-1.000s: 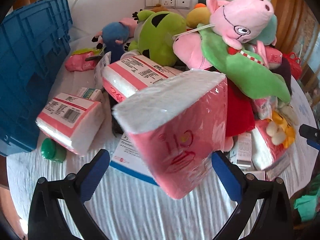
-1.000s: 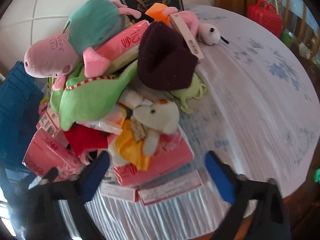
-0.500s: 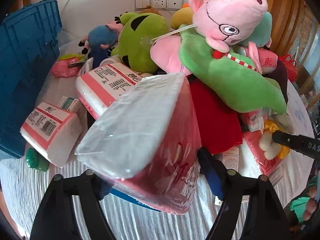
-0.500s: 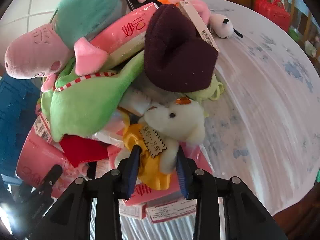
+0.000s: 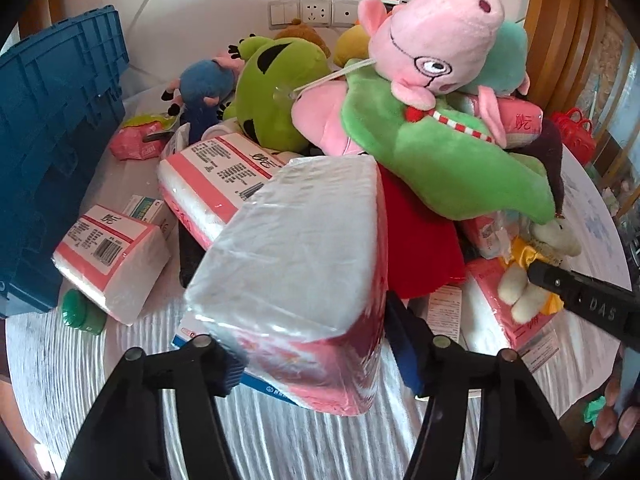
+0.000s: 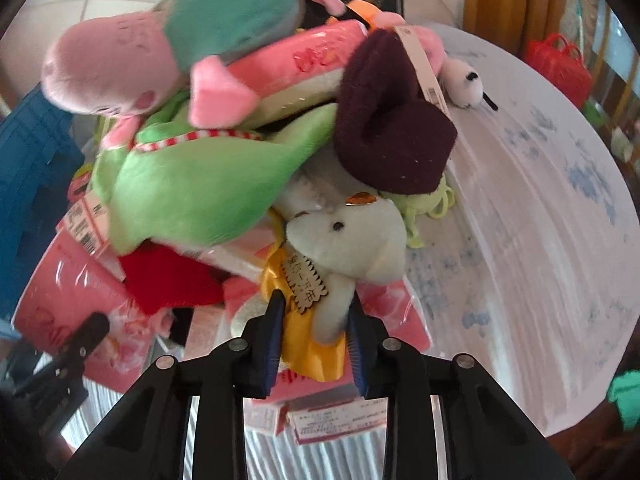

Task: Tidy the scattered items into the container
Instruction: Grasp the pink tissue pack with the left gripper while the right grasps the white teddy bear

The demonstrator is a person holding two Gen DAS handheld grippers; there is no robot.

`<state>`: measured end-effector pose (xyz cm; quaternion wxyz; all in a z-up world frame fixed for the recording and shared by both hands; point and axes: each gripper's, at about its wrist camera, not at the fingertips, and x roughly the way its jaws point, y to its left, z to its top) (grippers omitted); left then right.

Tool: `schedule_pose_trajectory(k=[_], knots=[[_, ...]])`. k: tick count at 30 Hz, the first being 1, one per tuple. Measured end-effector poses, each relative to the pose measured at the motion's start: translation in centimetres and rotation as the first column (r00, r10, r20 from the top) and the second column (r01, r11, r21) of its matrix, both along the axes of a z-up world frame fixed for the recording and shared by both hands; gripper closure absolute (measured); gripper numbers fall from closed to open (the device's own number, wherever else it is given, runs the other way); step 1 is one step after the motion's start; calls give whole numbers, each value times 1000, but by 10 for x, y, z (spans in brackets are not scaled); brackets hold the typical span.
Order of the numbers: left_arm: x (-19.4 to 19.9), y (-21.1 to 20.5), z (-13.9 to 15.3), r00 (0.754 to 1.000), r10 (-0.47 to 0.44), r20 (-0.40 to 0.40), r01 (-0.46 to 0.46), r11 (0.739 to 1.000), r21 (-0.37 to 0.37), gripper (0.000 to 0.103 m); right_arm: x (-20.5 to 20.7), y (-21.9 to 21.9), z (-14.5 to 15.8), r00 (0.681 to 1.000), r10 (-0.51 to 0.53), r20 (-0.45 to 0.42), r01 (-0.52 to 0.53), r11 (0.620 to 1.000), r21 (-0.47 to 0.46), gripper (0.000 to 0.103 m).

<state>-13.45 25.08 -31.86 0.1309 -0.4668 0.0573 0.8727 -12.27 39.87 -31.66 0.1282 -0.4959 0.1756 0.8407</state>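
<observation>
Tissue pack (image 5: 296, 264): I judge it light and squashy, film-wrapped (so likely slick); best held across its flat faces, low on the body, as I have it.
Left hand-held gripper (image 5: 316, 356): closed on the tissue pack, one finger on each side, the pack tilted and lifted clear of the desk (image 5: 132, 364) near its front edge.
Plush dog (image 6: 344, 256): soft and, I judge, very light; it will give under the pads, and its yellow cloth (image 6: 316, 344) could slide off, so the body below the head is the place to pinch.
Right hand-held gripper (image 6: 316, 340): closed on the plush dog, fingers on either side of its lower body and yellow cloth, a wooden tag (image 6: 306, 284) just above them.
Dog's place: at the near right of the pile, on top of a pink pack (image 6: 396, 312) by the desk's front edge.
Crate (image 5: 52, 152): blue, at the desk's left edge, well apart from the right hand-held gripper and nearer the left one (I cannot see inside).
Pile: pig plush (image 5: 432, 36) and green plush (image 5: 440, 160) overlap just behind the dog, so I expect a tug may drag them.
</observation>
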Motion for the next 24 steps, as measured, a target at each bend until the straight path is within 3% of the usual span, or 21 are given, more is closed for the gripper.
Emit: schedule_pose_trajectory(k=[8, 16, 24], knots=[[17, -11, 41, 996, 37, -82, -36, 999, 22, 44, 18, -22, 38, 992, 101, -74, -97, 994, 58, 78], [26, -40, 86, 976, 118, -183, -118, 993, 13, 44, 9, -53, 89, 957, 218, -192, -206, 975, 81, 79], [31, -78, 101, 955, 203, -214, -207, 978, 7, 44, -4, -79, 102, 929, 296, -222, -280, 955, 100, 79]])
